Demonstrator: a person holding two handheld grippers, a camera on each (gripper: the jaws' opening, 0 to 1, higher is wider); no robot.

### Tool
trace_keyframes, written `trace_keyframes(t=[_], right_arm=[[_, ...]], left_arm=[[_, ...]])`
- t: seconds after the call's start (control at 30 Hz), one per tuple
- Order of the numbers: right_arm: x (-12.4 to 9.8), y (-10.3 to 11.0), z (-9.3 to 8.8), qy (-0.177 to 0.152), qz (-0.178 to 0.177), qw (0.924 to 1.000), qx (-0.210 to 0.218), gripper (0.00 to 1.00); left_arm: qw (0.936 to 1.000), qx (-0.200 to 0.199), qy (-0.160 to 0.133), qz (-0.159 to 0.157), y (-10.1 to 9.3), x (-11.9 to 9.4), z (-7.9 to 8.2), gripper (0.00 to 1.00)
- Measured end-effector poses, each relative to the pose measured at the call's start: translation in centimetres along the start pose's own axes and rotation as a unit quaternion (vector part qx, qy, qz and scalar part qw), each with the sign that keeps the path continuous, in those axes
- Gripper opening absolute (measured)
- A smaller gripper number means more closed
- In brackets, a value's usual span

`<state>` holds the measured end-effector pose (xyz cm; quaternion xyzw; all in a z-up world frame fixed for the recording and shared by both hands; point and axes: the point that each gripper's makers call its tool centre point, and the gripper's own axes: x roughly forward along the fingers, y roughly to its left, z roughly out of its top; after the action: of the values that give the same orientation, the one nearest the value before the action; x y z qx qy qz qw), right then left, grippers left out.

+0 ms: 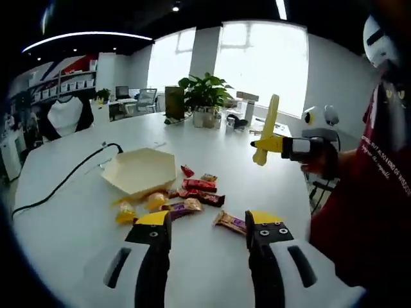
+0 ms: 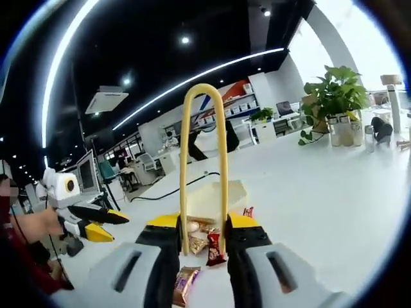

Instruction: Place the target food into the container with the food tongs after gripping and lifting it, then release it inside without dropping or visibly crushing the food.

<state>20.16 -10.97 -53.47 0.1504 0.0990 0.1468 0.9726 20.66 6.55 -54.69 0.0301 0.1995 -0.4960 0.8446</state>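
R gripper holds the yellow food tongs by their two legs, jaws closed narrow on them, bend of the tongs pointing up/away from the cam. So tong tips look to be down at the jaw end, can't see them. In left gripper view same gripper sits at right, raised above the table, tongs near upright, slightly tilted, well clear of the food.

L gripper jaws wide apart, nothing between them, hovering low just short of the snack pile.

Target food = wrapped snacks scattered on white table, just beside the near edge of the cream hexagon container; which one is the target — can't tell. Long wrappers lie roughly crosswise to L gripper's line. One brown bar lies apart, nearest L gripper's right jaw. From R gripper, snacks are straight ahead and below, container behind them.

L gripper nearer the food, but the tongs are w/ R. Judgement: R must drop and reorient tongs first.

Around: black cable left of container, potted plant far side, person's red sleeve at right. Nothing blocks the path.
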Motion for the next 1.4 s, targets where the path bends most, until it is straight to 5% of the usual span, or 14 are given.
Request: trace_keyframes(t=[0.2, 0.37, 0.5, 0.77, 1.03, 1.4], right_arm=[[0.9, 1.4, -1.3, 0.013, 0.016, 0.9998, -0.001, 0.23], [1.2, 3.0, -1.5, 0.016, 0.043, 0.9989, -0.002, 0.23], [1.6, 3.4, -2.6, 0.026, 0.062, 0.9977, 0.011, 0.23], [2.7, 3.0, -7.1, 0.073, 0.036, 0.9964, 0.021, 0.21], [3.4, 3.5, -8.4, 0.076, 0.034, 0.996, 0.034, 0.22], [4.1, 4.1, -10.9, 0.084, 0.027, 0.9961, -0.006, 0.23]], left_arm=[[0.9964, -0.028, -0.045, 0.066, 1.6, -2.8, 1.1, 0.5], [0.9917, -0.076, -0.091, 0.051, 0.9, -4.1, 2.3, 0.49], [0.9936, -0.06, -0.073, 0.062, 1.1, -4.3, 1.8, 0.49], [0.9932, -0.052, -0.064, 0.083, 1.0, -5.7, 1.2, 0.49], [0.9907, -0.055, -0.062, 0.108, 1.5, -7.4, 0.7, 0.49], [0.9907, -0.046, -0.041, 0.122, 1.3, -8.6, 0.0, 0.49]])
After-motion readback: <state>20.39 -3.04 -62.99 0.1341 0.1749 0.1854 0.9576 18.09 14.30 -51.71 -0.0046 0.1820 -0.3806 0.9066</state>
